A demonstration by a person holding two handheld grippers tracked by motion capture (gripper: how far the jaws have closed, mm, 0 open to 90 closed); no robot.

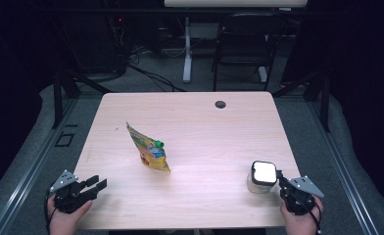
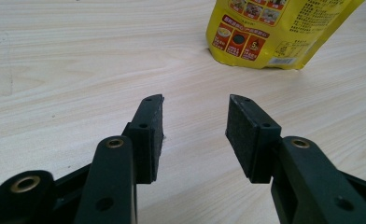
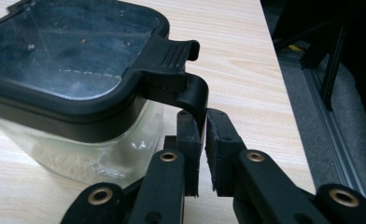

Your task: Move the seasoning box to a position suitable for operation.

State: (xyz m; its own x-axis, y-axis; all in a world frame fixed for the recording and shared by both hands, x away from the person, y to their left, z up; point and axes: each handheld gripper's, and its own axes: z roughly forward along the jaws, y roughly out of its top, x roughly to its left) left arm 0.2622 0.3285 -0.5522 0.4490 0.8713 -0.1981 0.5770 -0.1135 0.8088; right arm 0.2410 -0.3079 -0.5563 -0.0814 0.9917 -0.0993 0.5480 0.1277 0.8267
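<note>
A clear square container (image 1: pixel 261 184) with a black-rimmed lid (image 3: pixel 69 51) stands near the table's front right corner. My right gripper (image 1: pixel 281 180) is at its right side, and in the right gripper view my right gripper (image 3: pixel 203 116) is shut on the black lid latch (image 3: pixel 181 79), whose lower tab sits pinched between the pads. A yellow spouted pouch (image 1: pixel 148 149) with a green cap stands upright at mid-table. At the front left, my left gripper (image 1: pixel 98 182) points toward the pouch (image 2: pixel 274 32). In its own view my left gripper (image 2: pixel 195 105) is open, with bare wood between the jaws.
The light wooden table (image 1: pixel 204 122) has a cable hole (image 1: pixel 220 104) near its far edge. Its right edge runs close beside the container, with dark floor and a metal rail (image 3: pixel 326 116) beyond. A black chair (image 1: pixel 244 44) stands behind the table.
</note>
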